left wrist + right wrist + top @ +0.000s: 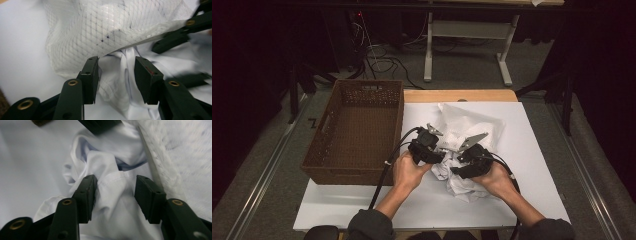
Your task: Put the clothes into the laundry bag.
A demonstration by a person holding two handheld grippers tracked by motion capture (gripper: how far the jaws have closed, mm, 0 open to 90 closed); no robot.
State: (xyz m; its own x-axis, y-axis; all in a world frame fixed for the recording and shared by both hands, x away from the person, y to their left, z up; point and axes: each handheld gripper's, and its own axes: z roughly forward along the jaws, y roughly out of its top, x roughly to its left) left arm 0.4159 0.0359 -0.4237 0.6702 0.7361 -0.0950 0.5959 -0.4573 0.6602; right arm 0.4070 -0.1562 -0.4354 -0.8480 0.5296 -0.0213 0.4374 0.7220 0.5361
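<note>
Largest item on my list is the white board (532,150) covering the table top, a strip of bare wood (459,95) showing at its far edge. Next, the brown woven basket (357,131), standing on the board's left part with nothing in it, just to the left of my left gripper (438,146). Then the white mesh laundry bag (462,125), (105,27), lying crumpled at the board's centre, its zipped mouth edge (150,37) running across the left gripper view. Below it and touching it, nearer to me, the white garment (464,185), (120,82), (112,195), bunched in folds, partly under the bag's edge. My left gripper sits at the bag's mouth, jaws parted with a twist of garment cloth between them; I cannot tell whether the pads press it. My right gripper (460,159), just beside it, has its jaws standing wide around a ridge of the garment, the left pad against the cloth, the right one clear. The bag's fuzzy mesh (185,157) crowds the right side there, and the other gripper's dark jaw blocks the top.
</note>
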